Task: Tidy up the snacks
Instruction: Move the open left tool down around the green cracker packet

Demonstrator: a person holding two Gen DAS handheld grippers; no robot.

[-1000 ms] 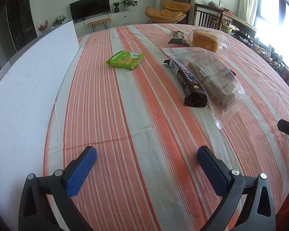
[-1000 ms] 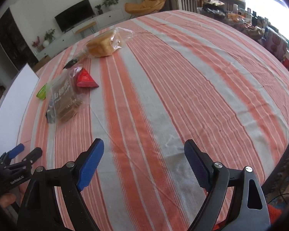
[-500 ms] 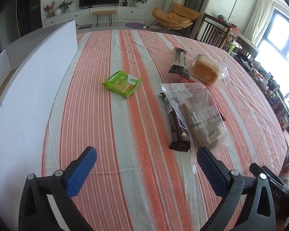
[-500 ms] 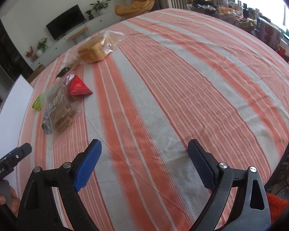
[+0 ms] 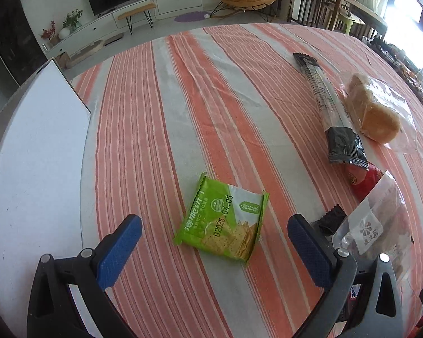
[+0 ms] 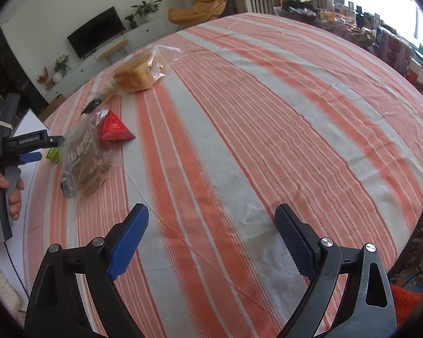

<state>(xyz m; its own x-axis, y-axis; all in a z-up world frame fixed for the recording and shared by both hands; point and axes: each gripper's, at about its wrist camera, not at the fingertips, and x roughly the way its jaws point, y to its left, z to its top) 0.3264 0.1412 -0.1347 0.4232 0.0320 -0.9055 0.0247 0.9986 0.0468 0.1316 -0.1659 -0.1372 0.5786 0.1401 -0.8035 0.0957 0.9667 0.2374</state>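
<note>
Nothing looks sorted yet: every snack lies loose on the striped cloth (image 5: 160, 118), and you hold none of them.

Your left gripper (image 5: 214, 235) has its jaws spread wide and empty, with the green cracker pack (image 5: 222, 222) lying flat on the cloth between the two tips in the left wrist view, not touched as far as the view shows. That pack looks like your first pick. From it, the long black bar (image 5: 324, 95) runs off toward 1 o'clock, the bagged bread (image 5: 375, 112) lies just beyond the bar at 2 o'clock, and the red triangular pack (image 5: 361, 181) sits at 3 o'clock, partly under the clear bag (image 5: 380, 222) of brown slices. A second dark wrapper (image 5: 331, 219) peeks out beside your right-hand pad. The white board (image 5: 33, 155) stands along the table edge at 9 o'clock.

Your right gripper (image 6: 211, 235) has just been opening; it is wide, with only bare cloth between the tips, well apart from the snacks, which cluster at its 10 to 11 o'clock.

I see no bin or tray, so I cannot tell where the snacks should go. All the picks and placements remain.
</note>
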